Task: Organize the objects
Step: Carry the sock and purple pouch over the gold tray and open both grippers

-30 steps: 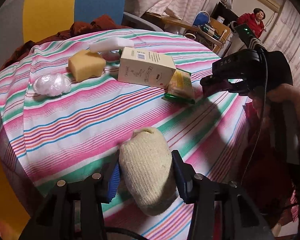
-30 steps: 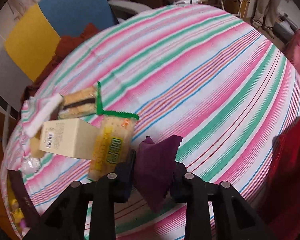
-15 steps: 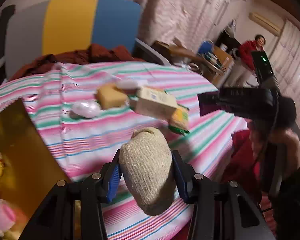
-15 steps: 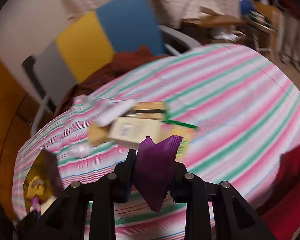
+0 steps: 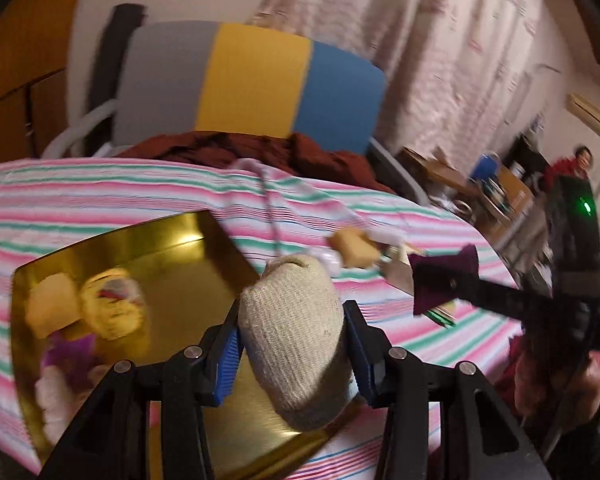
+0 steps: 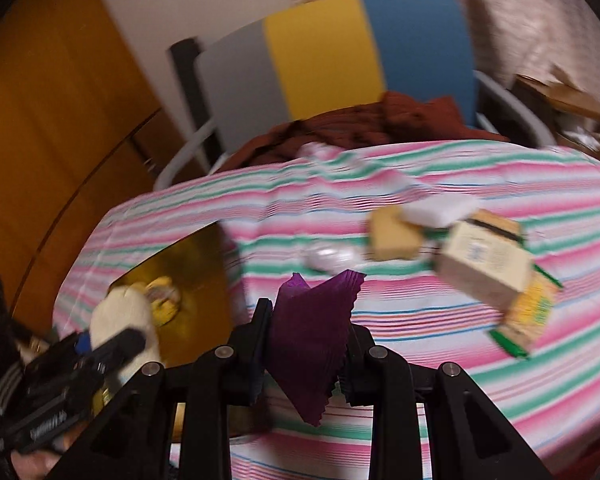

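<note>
Bench cloth (image 5: 100,208): stripes of pink, green, white, thin blue. Tray (image 5: 180,256) at its left edge: shiny gold. Sock (image 5: 296,332): beige knit. Wrapper (image 6: 312,332): deep purple. Box (image 6: 484,268): cream. Sponge (image 6: 392,236): tan. Chair back (image 5: 252,80): grey, yellow, blue panels.

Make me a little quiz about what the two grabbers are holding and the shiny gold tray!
1. True or false: the left gripper is shut on a beige knitted glove.
2. What colour is the packet clamped in the right gripper? A green, B purple, C white.
3. Fill in: the gold tray sits on a ____ tablecloth.

Key
1. True.
2. B; the left wrist view shows the purple packet too.
3. Striped. The tray already holds some small items, too blurred to name.
</note>
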The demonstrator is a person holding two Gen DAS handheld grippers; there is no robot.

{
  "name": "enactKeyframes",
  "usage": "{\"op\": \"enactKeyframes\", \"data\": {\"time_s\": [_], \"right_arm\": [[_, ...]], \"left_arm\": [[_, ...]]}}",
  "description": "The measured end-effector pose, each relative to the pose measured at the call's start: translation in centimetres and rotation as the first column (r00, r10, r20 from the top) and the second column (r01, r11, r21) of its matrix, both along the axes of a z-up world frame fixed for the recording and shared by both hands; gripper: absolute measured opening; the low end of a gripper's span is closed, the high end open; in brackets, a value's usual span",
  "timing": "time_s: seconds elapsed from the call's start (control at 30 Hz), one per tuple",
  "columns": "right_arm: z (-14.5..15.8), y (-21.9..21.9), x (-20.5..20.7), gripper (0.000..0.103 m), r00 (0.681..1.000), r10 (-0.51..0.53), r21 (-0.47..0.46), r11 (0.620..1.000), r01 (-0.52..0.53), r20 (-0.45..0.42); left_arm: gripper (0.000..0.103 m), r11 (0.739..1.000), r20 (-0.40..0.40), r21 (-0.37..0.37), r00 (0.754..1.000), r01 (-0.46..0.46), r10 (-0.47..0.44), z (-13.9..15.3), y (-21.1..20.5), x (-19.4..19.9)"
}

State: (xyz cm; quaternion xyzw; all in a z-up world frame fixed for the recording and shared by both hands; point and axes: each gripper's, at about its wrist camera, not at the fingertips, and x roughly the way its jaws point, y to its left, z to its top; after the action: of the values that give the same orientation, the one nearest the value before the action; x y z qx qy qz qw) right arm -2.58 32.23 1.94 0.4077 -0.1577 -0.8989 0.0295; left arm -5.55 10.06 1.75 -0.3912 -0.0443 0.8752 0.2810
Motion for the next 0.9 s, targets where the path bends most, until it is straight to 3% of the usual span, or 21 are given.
{"op": "enactKeyframes", "data": {"time_s": [0.4,0.9], "right_arm": [[-2.3,-9.4,-1.8,0.029,0.968,0.250,0.000,0.968,-0.250,0.034],[-5.6,-14.1,-1.5,0.030,0.934,0.344,0.071,0.934,-0.351,0.093]], "left_arm": [[0.048,0.973,0.028,-0.024,0.973,-0.229,0.230,-1.6,-8.3,-1.6],[0.048,0.945,0.004,-0.102,0.950,-0.312,0.314,-3.5,-10.0,-0.4]]}}
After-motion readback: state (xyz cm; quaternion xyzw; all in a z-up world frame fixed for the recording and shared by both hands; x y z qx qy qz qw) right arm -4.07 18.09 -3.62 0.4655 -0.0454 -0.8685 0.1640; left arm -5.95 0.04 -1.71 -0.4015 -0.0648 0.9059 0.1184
